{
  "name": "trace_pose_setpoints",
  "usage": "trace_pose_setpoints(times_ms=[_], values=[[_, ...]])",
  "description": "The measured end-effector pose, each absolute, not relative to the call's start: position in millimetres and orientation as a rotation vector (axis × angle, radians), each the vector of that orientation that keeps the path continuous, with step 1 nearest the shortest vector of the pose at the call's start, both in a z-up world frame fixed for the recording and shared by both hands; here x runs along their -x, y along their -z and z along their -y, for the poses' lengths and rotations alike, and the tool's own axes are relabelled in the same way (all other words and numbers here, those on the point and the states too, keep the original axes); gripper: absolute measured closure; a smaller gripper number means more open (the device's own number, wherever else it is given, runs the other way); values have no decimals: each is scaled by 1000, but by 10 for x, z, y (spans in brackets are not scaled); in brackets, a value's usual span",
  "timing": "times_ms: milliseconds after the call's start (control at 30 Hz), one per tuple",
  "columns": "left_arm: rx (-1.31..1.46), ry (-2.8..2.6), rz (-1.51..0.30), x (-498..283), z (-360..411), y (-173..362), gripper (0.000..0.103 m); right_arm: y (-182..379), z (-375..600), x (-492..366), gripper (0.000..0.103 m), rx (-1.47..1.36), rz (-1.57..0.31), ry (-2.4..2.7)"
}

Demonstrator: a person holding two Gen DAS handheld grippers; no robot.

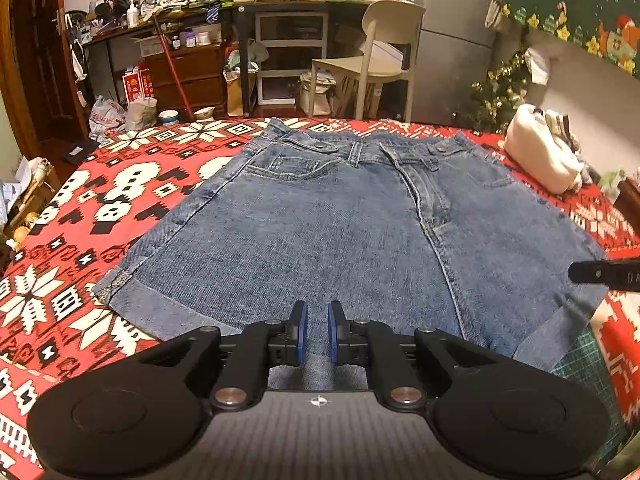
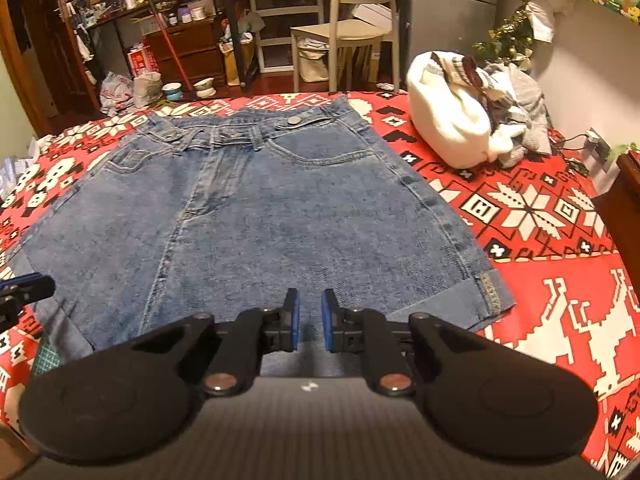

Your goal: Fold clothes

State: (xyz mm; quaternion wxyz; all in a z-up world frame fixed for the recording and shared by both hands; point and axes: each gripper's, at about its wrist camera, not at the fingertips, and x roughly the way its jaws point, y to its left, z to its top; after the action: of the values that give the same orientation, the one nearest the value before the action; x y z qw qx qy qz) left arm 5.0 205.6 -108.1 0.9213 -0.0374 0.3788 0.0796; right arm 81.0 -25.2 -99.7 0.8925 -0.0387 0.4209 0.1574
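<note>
Two claws hover low over the near hem of the shorts (image 1: 320,220), which lie spread flat, front up, waistband at the far end. The left claw (image 1: 316,334) sits over the left leg's cuff with its blue pads a narrow gap apart and nothing between them; the right claw (image 2: 310,320) stands the same way over the right leg's cuff, narrow and empty. Each claw's tip shows at the edge of the other's view, so they are near each other.

Risks, as I judge them: with so narrow a gap a claw may slide over the thick rolled cuff rather than take it, or pinch only the top layer, so that the back layer stays behind. It could also snag the blanket (image 2: 540,208) under the shorts and drag it along. Uneven lifts by the two sides would skew any fold.

Beneath is a red, white and black patterned blanket, soft, likely to wrinkle. Beyond the right claw, off to its right, sits a pile of pale clothes (image 2: 460,120). Farther ahead stand a chair (image 2: 344,20), a cluttered desk and drawers.
</note>
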Motion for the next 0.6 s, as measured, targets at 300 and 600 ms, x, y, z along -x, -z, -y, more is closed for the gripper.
trace_pose_setpoints(times_ms=[300,600], values=[[26,-165,-801,-118,-1951,1122,85,956,295,-850,69,62,-840,-340],[59,-167,-759,-203,-1971,1037,63,754,290,-803,1,18,-681,-358]])
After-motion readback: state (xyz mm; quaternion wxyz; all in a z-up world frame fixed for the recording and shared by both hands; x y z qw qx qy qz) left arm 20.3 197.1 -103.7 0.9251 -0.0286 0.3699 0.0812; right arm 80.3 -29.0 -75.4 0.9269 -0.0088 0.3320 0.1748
